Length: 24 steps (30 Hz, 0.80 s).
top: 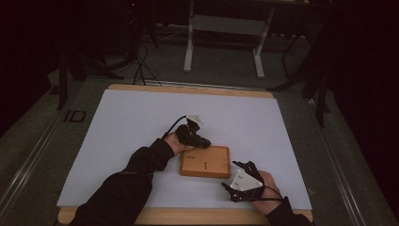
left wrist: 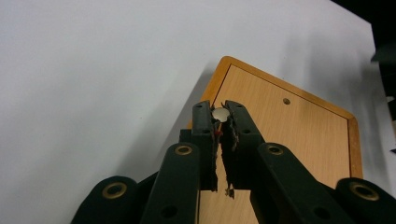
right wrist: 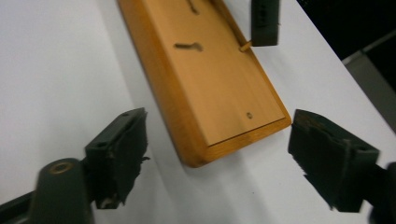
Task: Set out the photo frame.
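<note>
item: wooden board point(top: 205, 161), light panel with darker orange rim, lying flat on the white tabletop point(top: 141, 122), lower centre of the high view. small holes and a short slot in its face.

left tool point(left wrist: 221, 117): jaws drawn together on a small pale round piece point(left wrist: 221, 114), possibly a peg or pin head, with a fleck of red beside it; held over the board's near corner at centre frame in the left gripper view. in the high view the left tool point(top: 195, 137) sits at the board's upper left edge.

right tool point(right wrist: 215, 154): jaws wide apart, nothing between them, bracketing the board's corner at lower centre of the right gripper view. in the high view the right tool point(top: 243, 182) lies just beside the board's lower right corner.

handling note (judgement): the step looks like seating the small piece in a hole; keep it upright, lower it straight, and let the right tool steady the board against sliding.

markings: a faint dark mark on the board's face, too small to read. no brand legible.
</note>
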Available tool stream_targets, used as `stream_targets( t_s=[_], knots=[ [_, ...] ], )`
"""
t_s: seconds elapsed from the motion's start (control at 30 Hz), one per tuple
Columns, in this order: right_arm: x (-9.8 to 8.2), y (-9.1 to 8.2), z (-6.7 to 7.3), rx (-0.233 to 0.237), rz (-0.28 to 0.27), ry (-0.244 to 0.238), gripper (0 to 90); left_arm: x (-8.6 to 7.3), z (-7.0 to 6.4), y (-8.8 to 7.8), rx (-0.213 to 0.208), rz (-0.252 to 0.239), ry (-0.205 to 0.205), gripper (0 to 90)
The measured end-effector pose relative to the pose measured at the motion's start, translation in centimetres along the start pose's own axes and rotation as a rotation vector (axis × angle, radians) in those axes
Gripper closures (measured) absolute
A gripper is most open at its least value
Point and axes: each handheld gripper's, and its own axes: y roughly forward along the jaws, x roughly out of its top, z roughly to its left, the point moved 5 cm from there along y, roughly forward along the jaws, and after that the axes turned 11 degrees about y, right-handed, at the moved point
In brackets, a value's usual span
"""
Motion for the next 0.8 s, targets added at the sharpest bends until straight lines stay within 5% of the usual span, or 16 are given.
stream_targets(
  t_s=[0.17,0.33,0.37,0.47,0.8],
  knots=[
    [-0.3,0.4,0.7,-0.052,0.036,-0.109,26.9,0.0,0.2,0.0,-0.012,0.003,-0.009,84.5],
    [-0.7,1.0,1.6,-0.126,0.056,-0.273,36.5,0.1,0.3,0.0,-0.019,0.004,-0.02,84.5],
    [-0.7,1.0,1.6,-0.126,0.056,-0.273,36.5,0.1,0.3,0.0,-0.019,0.004,-0.02,84.6],
    [-1.2,1.5,2.0,-0.181,0.073,-0.393,42.2,0.1,0.4,0.0,-0.022,0.006,-0.038,84.6],
    [-1.5,2.5,2.5,-0.28,0.09,-0.563,50.8,0.2,0.8,0.1,-0.045,0.004,-0.085,84.6]
  ],
)
